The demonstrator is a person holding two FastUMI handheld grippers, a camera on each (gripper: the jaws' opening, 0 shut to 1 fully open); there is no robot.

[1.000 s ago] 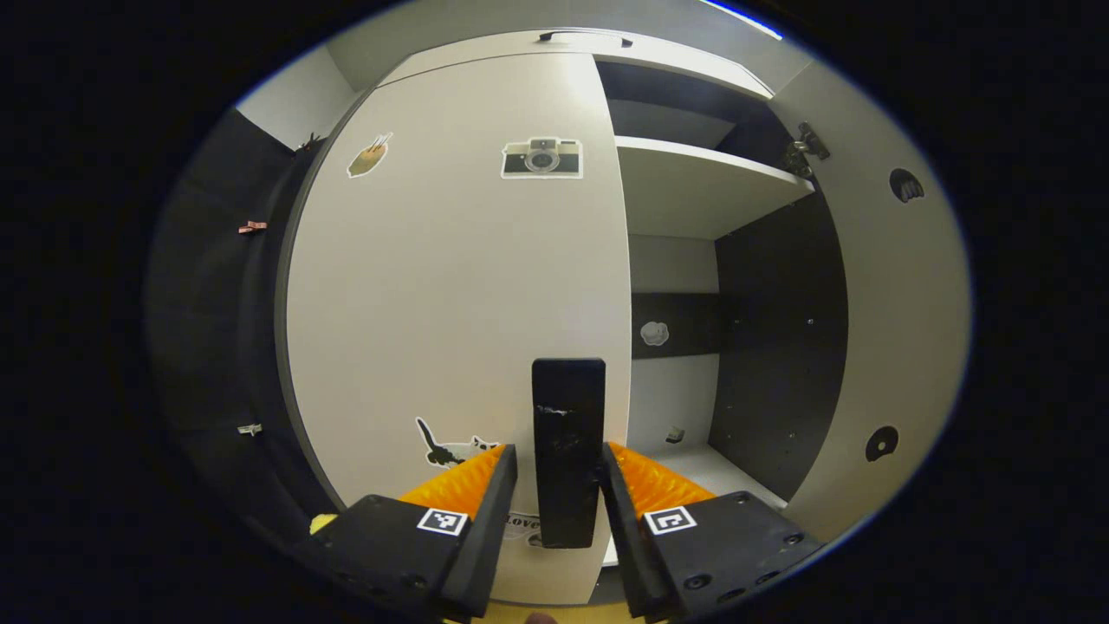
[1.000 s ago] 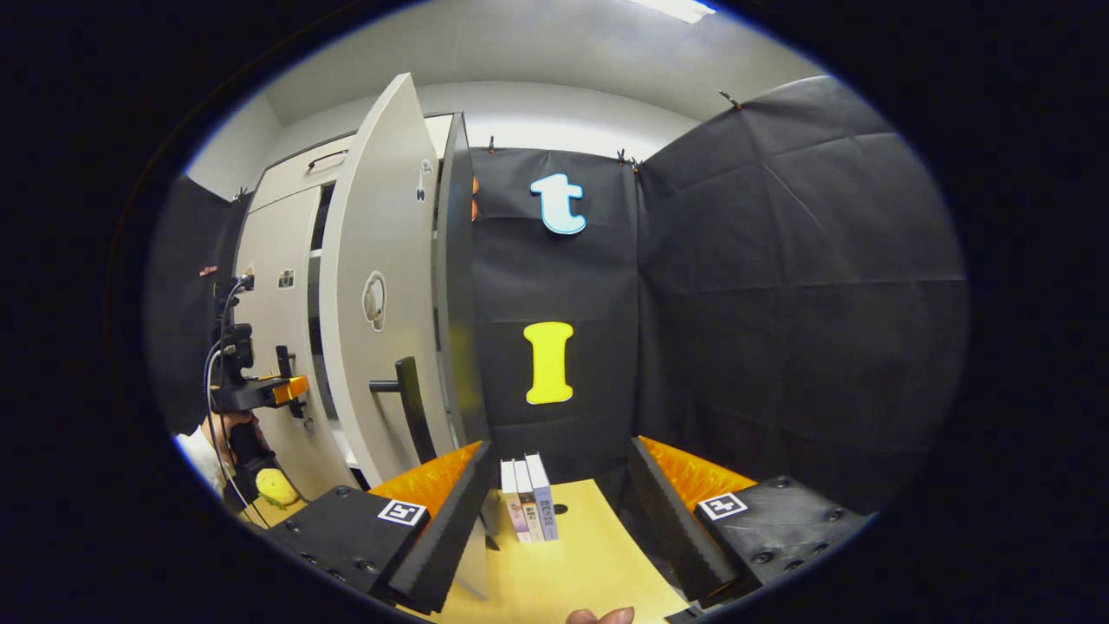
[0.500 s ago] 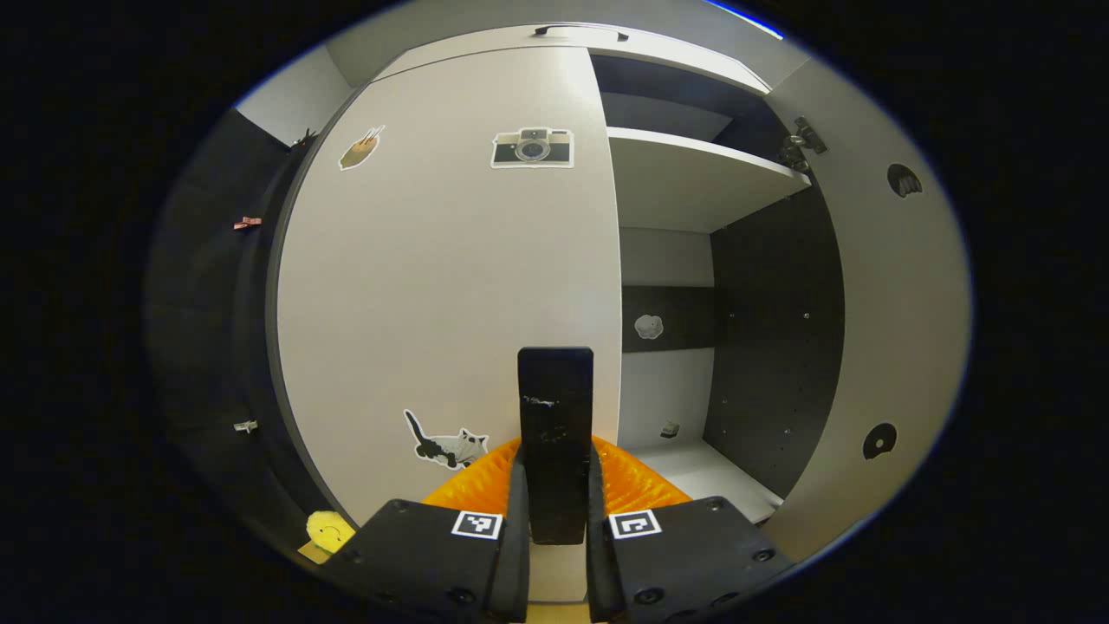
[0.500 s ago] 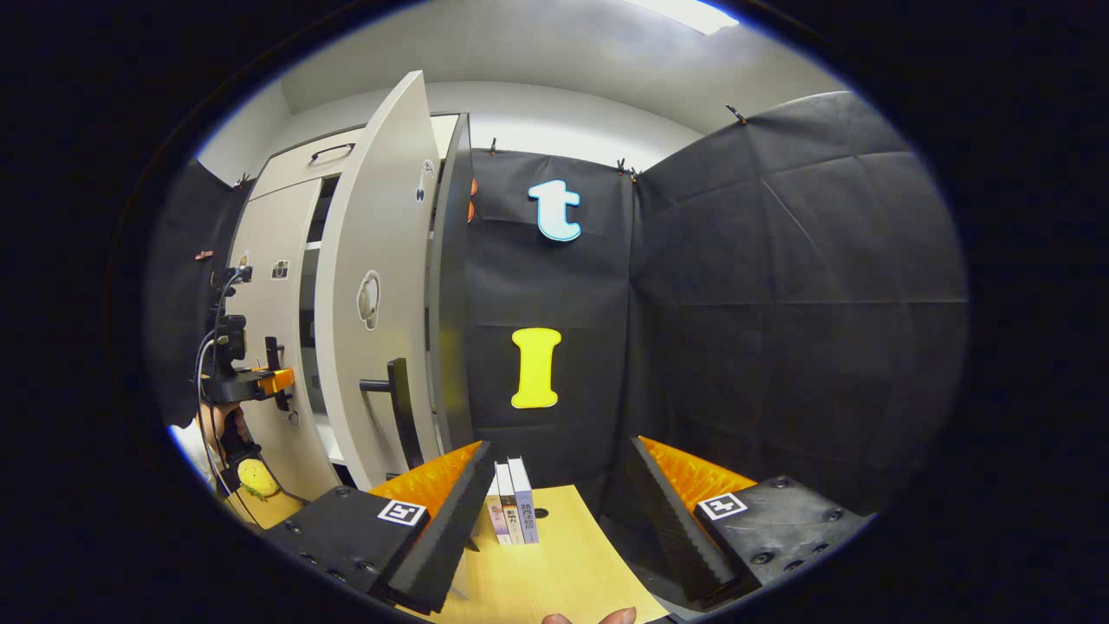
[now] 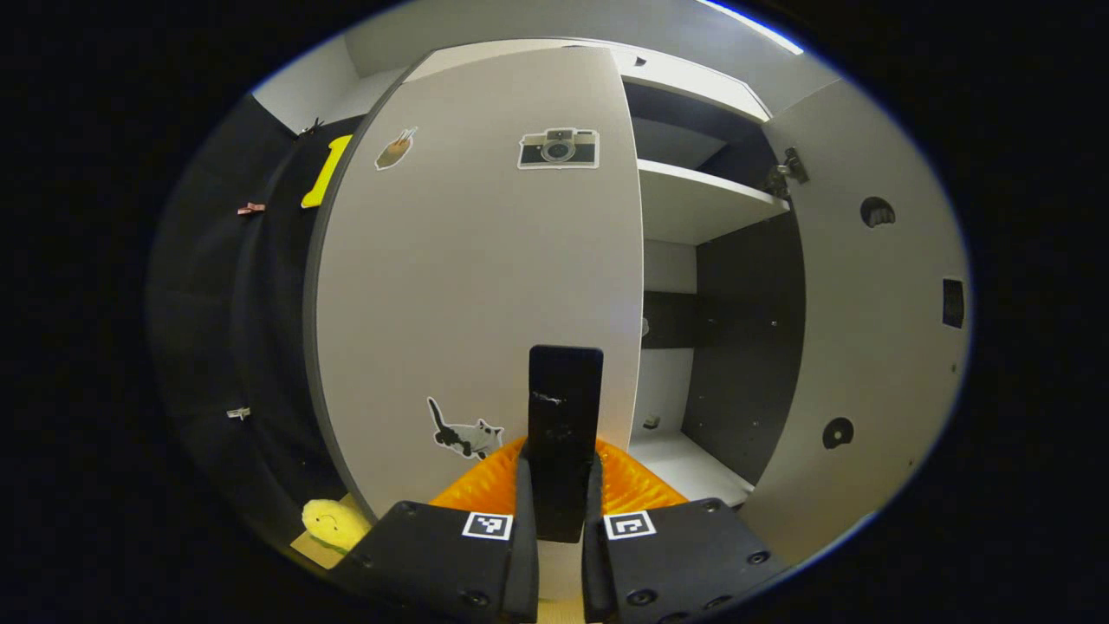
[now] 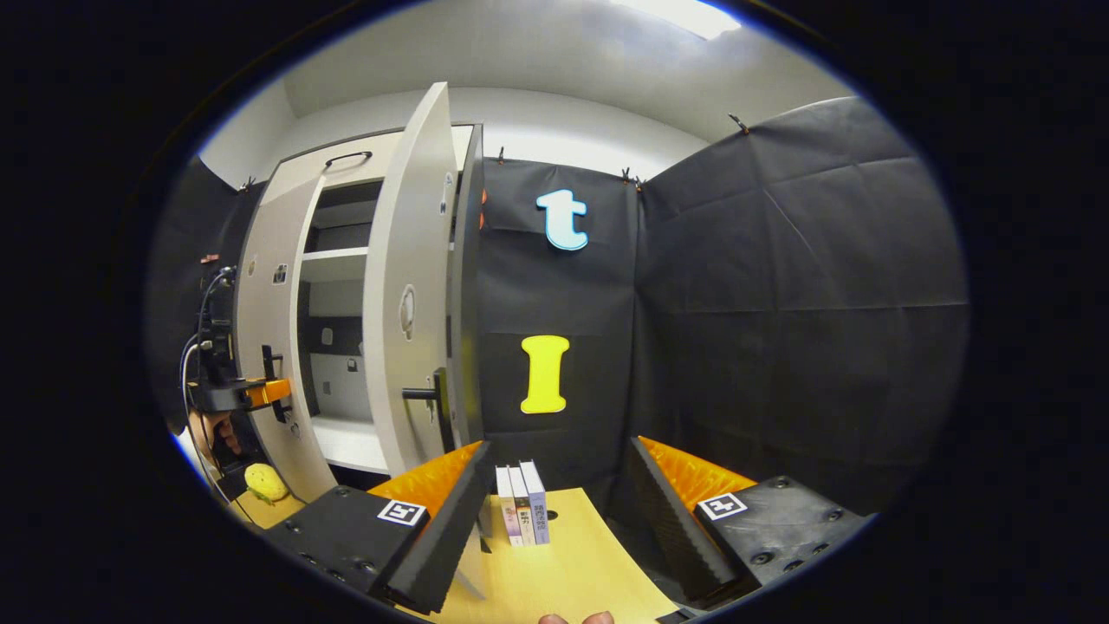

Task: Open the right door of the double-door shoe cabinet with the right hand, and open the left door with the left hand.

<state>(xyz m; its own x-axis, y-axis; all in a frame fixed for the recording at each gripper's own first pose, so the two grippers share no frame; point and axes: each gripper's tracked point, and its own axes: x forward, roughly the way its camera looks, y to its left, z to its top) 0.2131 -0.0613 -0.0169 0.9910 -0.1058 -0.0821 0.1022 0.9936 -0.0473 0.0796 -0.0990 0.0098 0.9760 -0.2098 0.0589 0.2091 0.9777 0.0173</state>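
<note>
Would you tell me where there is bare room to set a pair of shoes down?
The lower shelf inside the cabinet looks bare. The yellow table is free in front of the three books, crowded toward the right gripper.

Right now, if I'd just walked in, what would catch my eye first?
Probably the pale left door straight ahead in the left gripper view, dotted with camera and cat stickers, its black handle pinched by the left gripper. Beside it the right door stands wide open, baring the shelves. The right gripper hangs open over a wooden table holding three books.
</note>
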